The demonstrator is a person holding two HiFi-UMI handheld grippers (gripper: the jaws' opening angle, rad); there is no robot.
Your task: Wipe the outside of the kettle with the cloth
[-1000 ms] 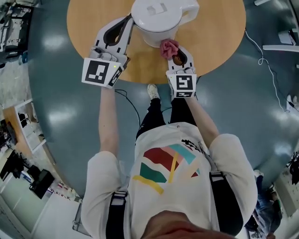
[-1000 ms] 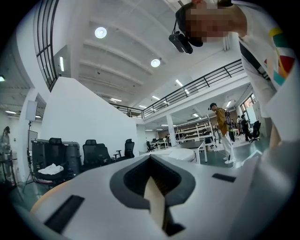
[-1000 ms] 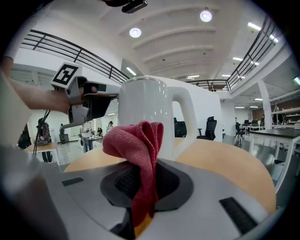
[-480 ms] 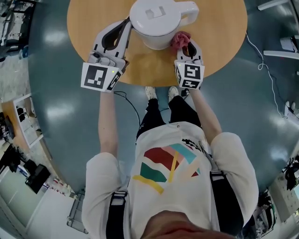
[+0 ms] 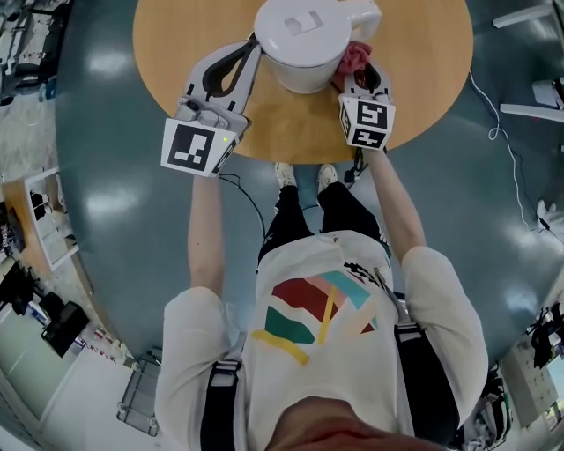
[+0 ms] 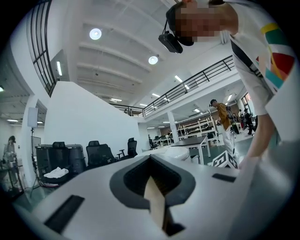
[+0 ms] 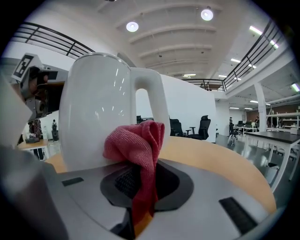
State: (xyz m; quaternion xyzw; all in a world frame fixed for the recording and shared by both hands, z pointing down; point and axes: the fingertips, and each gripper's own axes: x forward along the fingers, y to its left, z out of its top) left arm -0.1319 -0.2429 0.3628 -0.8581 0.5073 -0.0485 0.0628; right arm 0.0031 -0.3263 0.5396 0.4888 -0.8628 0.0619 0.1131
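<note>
The white kettle (image 5: 304,40) stands upright on the round wooden table (image 5: 185,44), set back from the edge nearest the person, with its handle (image 5: 366,13) turned to the person's right. In the right gripper view the kettle (image 7: 96,108) fills the left half and the handle (image 7: 152,91) loops out beside it.

A bunched pink-red cloth (image 5: 354,56) sits against the kettle's right side, just below the handle. The right gripper (image 5: 359,74) pinches this cloth (image 7: 136,143). Its jaws are closed on a strip of the fabric, and the rest bulges out in front of them, touching the kettle's wall low down.

The left gripper (image 5: 253,48) reaches in from the table's near edge to the kettle's left side, pointing level. Its jaws are pressed together with nothing between them. Whether its tip touches the kettle cannot be told.

The person stands at the table's near edge on a blue-grey floor (image 5: 106,203), with both forearms stretched over that edge.
</note>
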